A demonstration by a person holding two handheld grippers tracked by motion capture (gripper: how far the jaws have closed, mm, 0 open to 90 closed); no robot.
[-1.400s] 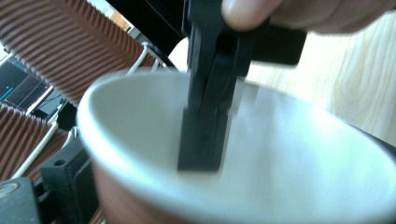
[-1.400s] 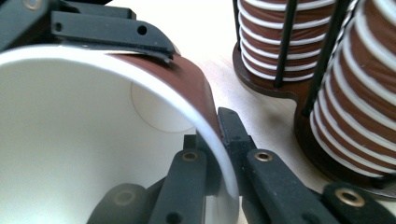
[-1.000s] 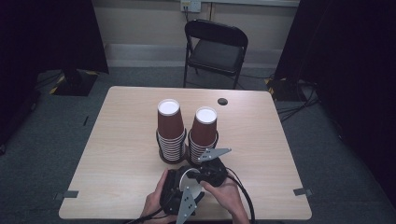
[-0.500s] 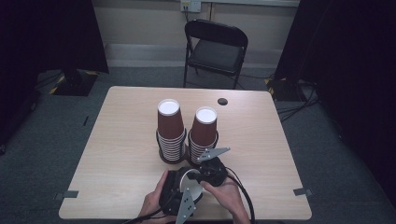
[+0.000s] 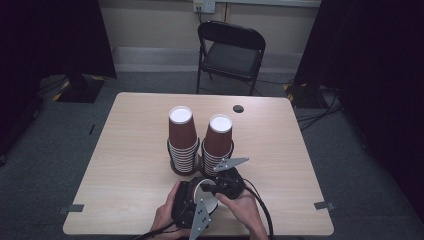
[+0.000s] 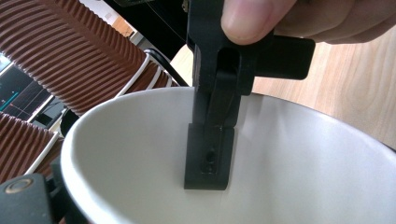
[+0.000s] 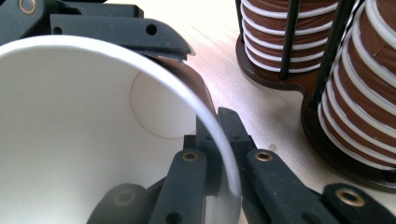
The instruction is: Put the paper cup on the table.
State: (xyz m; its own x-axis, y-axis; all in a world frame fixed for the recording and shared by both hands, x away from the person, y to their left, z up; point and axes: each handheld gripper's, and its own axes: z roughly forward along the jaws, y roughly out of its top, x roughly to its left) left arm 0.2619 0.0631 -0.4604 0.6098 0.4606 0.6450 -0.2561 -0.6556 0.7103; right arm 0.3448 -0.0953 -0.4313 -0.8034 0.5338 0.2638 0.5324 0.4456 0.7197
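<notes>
Brown ribbed paper cups stand in two tall stacks (image 5: 200, 140) inside a dark wire holder (image 5: 186, 169) at the middle of the wooden bench (image 5: 130, 150). On the near side of that holder, both hands hold a single loose cup (image 5: 206, 196) tipped on its side, white inside (image 7: 70, 140) and brown outside. The right tool (image 5: 223, 184), just in front of the holder, is clamped on the cup's rim, one jaw inside the wall and one outside. The left tool (image 5: 192, 206) lies nearest the person, against the cup's outer wall; how far its jaws are parted cannot be told. Beyond the holder, a black folding chair (image 5: 231, 50) stands on the floor past the bench's far edge.
</notes>
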